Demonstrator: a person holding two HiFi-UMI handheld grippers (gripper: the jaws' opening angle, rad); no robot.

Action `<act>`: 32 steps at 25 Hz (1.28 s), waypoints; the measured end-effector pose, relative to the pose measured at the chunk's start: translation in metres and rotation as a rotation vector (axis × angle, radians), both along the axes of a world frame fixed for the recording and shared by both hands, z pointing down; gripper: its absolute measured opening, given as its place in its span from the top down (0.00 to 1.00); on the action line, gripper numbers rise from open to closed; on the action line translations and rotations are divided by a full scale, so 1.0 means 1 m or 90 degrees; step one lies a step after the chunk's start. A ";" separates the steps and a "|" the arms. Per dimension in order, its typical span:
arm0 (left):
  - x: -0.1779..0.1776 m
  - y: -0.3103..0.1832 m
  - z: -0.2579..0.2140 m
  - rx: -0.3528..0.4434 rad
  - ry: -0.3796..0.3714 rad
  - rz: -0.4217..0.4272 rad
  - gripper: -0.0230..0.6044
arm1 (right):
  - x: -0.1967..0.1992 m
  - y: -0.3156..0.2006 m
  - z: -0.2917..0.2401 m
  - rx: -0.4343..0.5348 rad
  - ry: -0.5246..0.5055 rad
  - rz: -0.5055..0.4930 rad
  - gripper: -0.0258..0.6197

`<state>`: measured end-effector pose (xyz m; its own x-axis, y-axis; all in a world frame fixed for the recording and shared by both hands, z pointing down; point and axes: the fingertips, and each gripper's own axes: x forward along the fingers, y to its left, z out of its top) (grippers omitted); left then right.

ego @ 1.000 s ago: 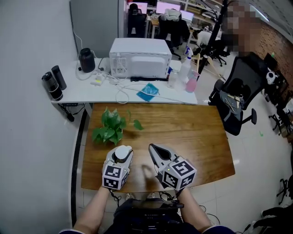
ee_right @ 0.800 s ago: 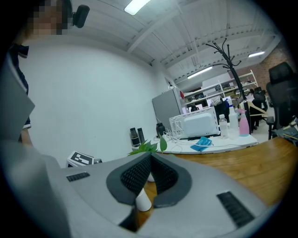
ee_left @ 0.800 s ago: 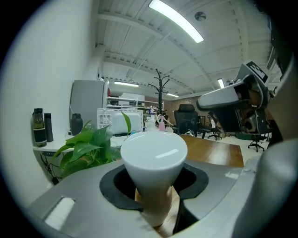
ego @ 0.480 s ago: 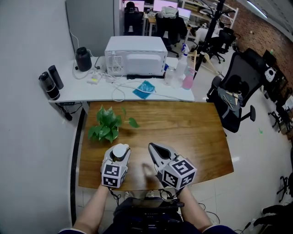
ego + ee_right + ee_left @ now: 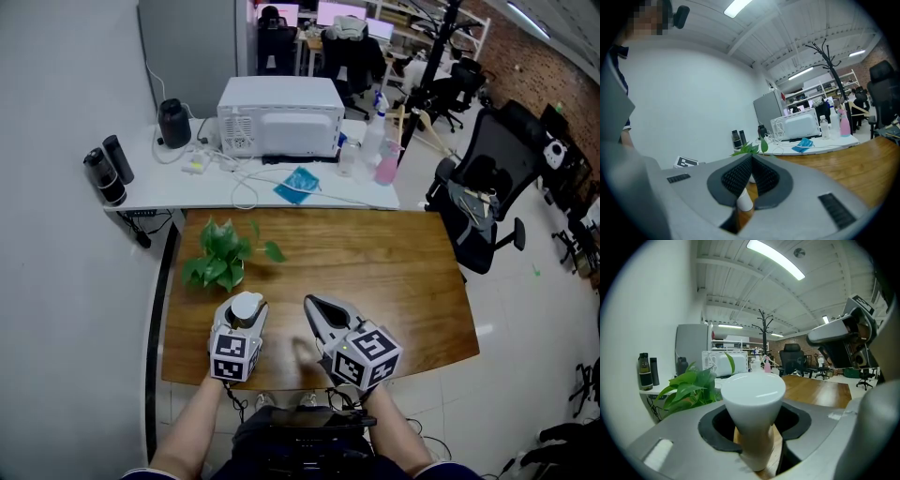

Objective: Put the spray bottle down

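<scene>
The spray bottle [image 5: 247, 307], with a wide white top, stands upright near the front left of the wooden table [image 5: 384, 272]. My left gripper [image 5: 247, 311] is around it and its jaws are opening. In the left gripper view the white top [image 5: 753, 401] fills the space between the black pads [image 5: 715, 432], with narrow gaps on both sides of its neck. My right gripper [image 5: 313, 304] rests just right of the bottle, pointing toward the back left. In the right gripper view its jaws [image 5: 751, 165] are shut with nothing held.
A leafy potted plant [image 5: 220, 261] stands just beyond the bottle. Behind the table, a white desk [image 5: 150, 192] holds a microwave [image 5: 279, 117], cables, flasks and a pink spray bottle [image 5: 386, 164]. An office chair [image 5: 487, 187] is at the right.
Both grippers and the bottle stay where they were. The head view has shifted slightly, and a person at the back right is no longer in view.
</scene>
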<state>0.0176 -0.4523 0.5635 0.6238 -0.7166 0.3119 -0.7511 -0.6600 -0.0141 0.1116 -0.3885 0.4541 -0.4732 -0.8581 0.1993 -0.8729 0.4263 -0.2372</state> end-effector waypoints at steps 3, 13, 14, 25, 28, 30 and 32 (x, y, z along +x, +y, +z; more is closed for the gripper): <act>0.000 0.000 0.000 0.002 0.003 0.001 0.53 | 0.000 0.001 0.000 0.000 -0.002 -0.001 0.96; -0.032 0.032 -0.037 0.025 0.067 -0.021 0.42 | -0.005 -0.002 0.007 -0.007 -0.020 -0.010 0.96; -0.039 0.035 -0.050 0.030 0.093 -0.028 0.42 | -0.006 -0.003 0.007 -0.007 -0.024 -0.012 0.96; -0.098 0.038 -0.094 0.040 0.112 -0.145 0.94 | -0.022 -0.002 -0.008 0.017 -0.038 -0.050 0.96; -0.096 0.040 -0.091 0.015 0.108 -0.143 0.96 | -0.022 0.001 -0.011 0.022 -0.044 -0.052 0.96; -0.094 0.040 -0.092 0.009 0.112 -0.141 0.96 | -0.020 0.001 -0.011 0.019 -0.044 -0.047 0.96; -0.093 0.039 -0.090 0.000 0.109 -0.142 0.96 | -0.019 0.002 -0.012 0.017 -0.047 -0.043 0.96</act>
